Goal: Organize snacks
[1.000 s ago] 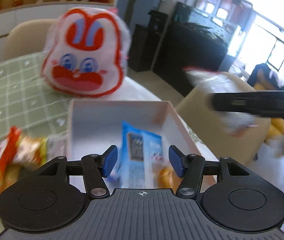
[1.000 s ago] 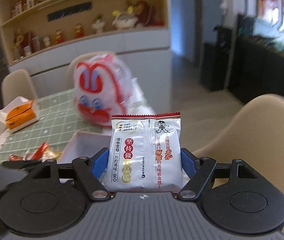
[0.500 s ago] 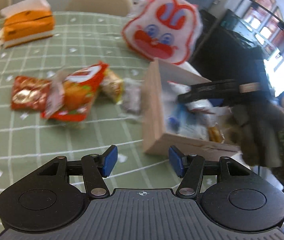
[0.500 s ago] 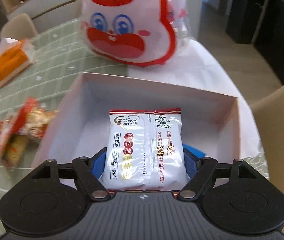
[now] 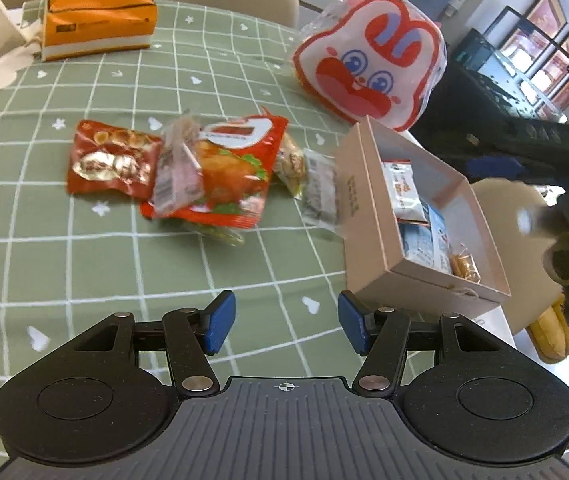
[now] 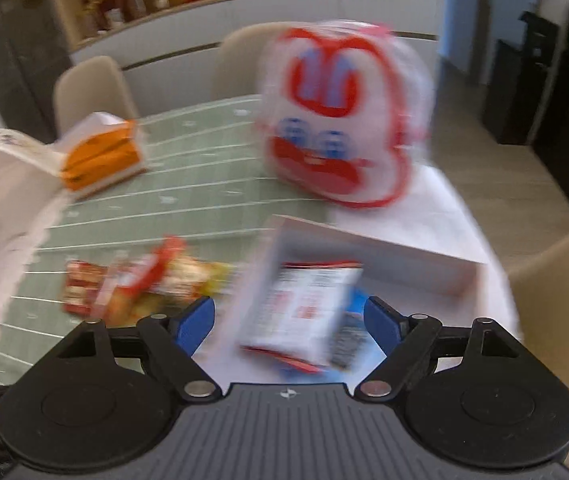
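The left tool [image 5: 286, 328] hangs above the counter with its blue pads [image 5: 220, 322] spread wide, nothing between them. The right tool [image 6: 289, 322] is likewise parted and empty-handed (its view is blurred), tilted downward, pads [image 6: 194, 322] well apart.

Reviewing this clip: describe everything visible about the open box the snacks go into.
The box is a lidless, pale pink-beige rectangular carton that looks like stiff cardboard, with small print on one outer wall. It sits upright at the table's edge, partly on the green checked tablecloth. Inside lie a white snack packet, a blue packet and a small golden wrapped item. A silvery packet rests against its outer wall. Neither gripper touches it.
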Demonstrator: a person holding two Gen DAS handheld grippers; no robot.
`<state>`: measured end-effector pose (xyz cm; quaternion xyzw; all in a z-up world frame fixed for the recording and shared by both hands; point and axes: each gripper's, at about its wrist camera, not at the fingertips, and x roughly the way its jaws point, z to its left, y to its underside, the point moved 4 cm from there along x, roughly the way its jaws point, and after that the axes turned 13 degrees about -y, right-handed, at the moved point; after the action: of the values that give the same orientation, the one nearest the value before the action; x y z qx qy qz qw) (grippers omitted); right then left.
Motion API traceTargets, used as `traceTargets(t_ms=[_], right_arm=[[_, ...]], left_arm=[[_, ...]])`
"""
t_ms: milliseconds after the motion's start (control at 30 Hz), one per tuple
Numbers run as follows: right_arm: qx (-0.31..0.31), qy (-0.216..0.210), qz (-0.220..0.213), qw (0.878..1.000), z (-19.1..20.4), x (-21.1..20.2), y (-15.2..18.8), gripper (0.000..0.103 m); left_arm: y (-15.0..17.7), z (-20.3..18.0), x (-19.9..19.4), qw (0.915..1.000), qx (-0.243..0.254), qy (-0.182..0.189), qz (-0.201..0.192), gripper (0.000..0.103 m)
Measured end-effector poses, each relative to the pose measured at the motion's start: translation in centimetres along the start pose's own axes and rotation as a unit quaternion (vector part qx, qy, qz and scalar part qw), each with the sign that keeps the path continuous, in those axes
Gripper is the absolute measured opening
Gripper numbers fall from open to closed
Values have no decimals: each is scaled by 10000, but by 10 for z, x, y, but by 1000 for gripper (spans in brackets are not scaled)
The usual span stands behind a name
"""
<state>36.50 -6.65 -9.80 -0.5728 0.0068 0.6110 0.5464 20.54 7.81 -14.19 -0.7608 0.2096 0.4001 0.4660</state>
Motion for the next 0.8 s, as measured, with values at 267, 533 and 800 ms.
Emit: traceTargets(t_ms=[267,533,800], right_arm=[[786,-235,273,9963,44,107,-32,82],[746,134,789,9940,44,175,-40,39],[183,-277,1239,9917,90,144,13,30]], left_arm=[[-7,66,-10,9997,-125,-158,-116,62],[-7,108,-17,9998,-170,-40,-24,62],[-11,74,-11,9973,540,478,-139,62]])
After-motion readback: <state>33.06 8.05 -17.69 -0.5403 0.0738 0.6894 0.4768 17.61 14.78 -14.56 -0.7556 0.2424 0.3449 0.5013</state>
